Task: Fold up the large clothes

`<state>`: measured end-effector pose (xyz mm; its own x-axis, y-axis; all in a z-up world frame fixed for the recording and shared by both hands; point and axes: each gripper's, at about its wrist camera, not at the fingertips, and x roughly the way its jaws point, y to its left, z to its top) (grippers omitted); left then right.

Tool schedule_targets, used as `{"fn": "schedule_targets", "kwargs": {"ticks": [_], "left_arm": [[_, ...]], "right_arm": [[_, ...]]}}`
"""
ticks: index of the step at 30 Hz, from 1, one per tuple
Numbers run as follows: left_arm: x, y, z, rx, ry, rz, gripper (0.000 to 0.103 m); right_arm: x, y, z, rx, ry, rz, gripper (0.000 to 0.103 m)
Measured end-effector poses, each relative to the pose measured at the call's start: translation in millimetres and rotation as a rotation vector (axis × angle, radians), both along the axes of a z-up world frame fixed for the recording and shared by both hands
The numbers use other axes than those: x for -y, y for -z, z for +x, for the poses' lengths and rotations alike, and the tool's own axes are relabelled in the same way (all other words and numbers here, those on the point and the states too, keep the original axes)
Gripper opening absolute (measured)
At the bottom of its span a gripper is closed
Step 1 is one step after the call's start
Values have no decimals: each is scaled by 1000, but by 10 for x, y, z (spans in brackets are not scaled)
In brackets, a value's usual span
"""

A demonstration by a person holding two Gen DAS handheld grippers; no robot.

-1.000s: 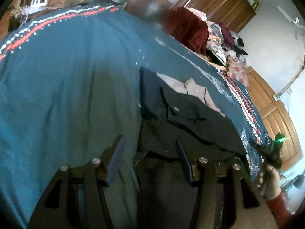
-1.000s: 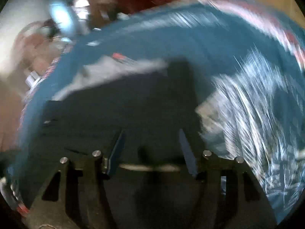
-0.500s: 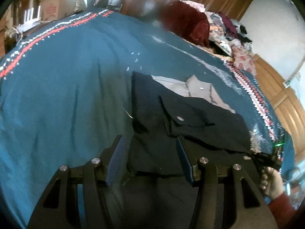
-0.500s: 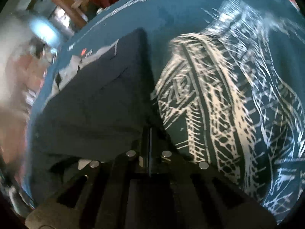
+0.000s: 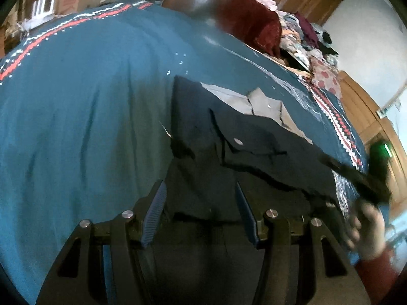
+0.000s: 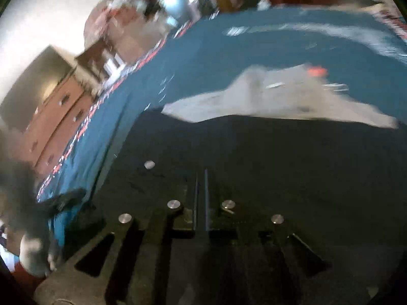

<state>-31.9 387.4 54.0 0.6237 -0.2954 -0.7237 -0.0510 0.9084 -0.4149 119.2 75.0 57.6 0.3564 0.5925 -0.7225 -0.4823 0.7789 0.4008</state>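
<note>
Right tool (image 6: pixel 201 190) pinched narrow on dark navy cloth garment (image 5: pixel 244 152) lying on teal patterned bedspread (image 5: pixel 89 106); left tool (image 5: pixel 201 208) wide, hovering at 6 o'clock edge. Mid-fold; next: left grips hem.

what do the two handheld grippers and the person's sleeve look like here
Both the left gripper and the right gripper are black frames with triangular cut-outs and round silver bolts. The left one's fingers carry ribbed blue pads. A green light glows on the right gripper. The sleeve is dark red.
</note>
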Motion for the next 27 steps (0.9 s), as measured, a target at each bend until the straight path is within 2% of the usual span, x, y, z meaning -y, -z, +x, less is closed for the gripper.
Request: {"fn": "schedule_targets", "kwargs": {"ticks": [2,3,5,6,8,10,11,13,14,15,16,17,20,24,25,27], "left_arm": [[-52,-42,-84,2,-2,4,57],[-117,-66,-147,2,-14,9,57],[-260,-96,-254,3,-36,-10,57],[-343,-110,-330,3,-47,-17,57],[-432,-114,-453,2,-48,-15,57],[-459,-82,-554,-10,-30,-13,57],[-452,-53,-589,-21,-19,-13,57],[-440,12,-678,-43,-15,-29,57],[-425,18,-747,-42,-15,-36,57],[-404,23,-801,-42,-22,-16,57],[-373,15,-849,-45,-34,24,57],[-322,-1,-878,-49,-40,75,57],[-1,-63,-901,-35,5,258,57],[364,-108,-808,10,48,283,59],[426,-89,-773,13,52,291,59],[565,8,-652,7,49,320,59]], "right_arm": [[-345,397,211,-108,-51,-82,3],[-400,510,238,-133,-57,-104,2],[-396,432,231,-129,-41,-110,3],[-372,317,175,-97,-29,-118,7],[-348,67,7,6,-25,-83,8],[-423,184,-56,-46,-65,-68,9],[-536,451,-95,-140,-126,-108,9],[-497,480,-193,-103,-110,-104,8],[-434,387,-253,-109,-80,-119,11],[-346,216,-359,-75,-51,-116,13],[-250,60,-497,-22,-40,-106,14],[-142,-116,-681,41,-21,-111,22],[380,-289,-1250,144,114,-168,69],[897,-125,-1685,200,319,-337,70],[1037,-50,-1750,182,366,-358,70],[1298,133,-1861,105,457,-337,68]]}}
